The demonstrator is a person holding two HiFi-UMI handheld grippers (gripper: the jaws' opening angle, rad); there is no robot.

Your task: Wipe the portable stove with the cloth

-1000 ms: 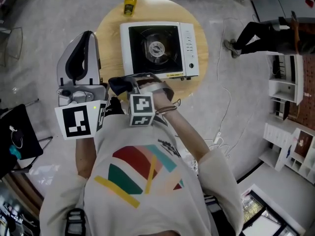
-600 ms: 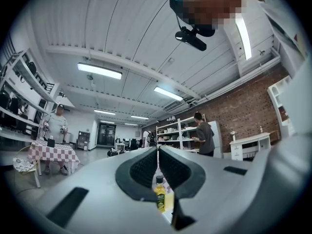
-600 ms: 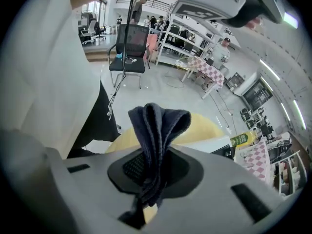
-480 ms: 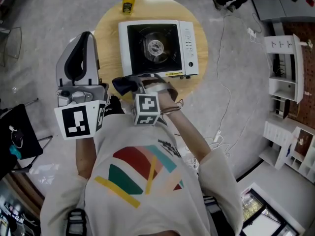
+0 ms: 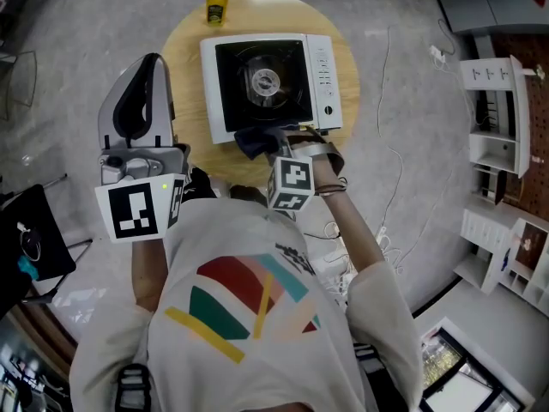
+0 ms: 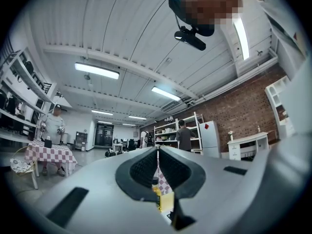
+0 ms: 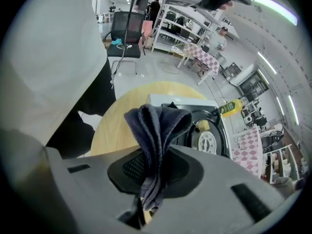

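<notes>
Right gripper view: my R gripper [image 7: 155, 169] is clamped on the dark cloth [image 7: 158, 123], which sticks up in folds btw the jaws, w/ the portable stove [image 7: 210, 141] just ahead. Head view: cloth sits at the stove's near edge, contact unclear. The stove is on a round wooden table [image 5: 184, 50], w/ a yellow bottle [image 5: 216, 3] at the far rim. My L gripper [image 6: 157, 165] is pressed together, empty, off the table's left side.

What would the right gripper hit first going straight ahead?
Most likely the portable stove: the cloth clamped in the right gripper points at its top, near the front edge. Depth is unclear.
</notes>
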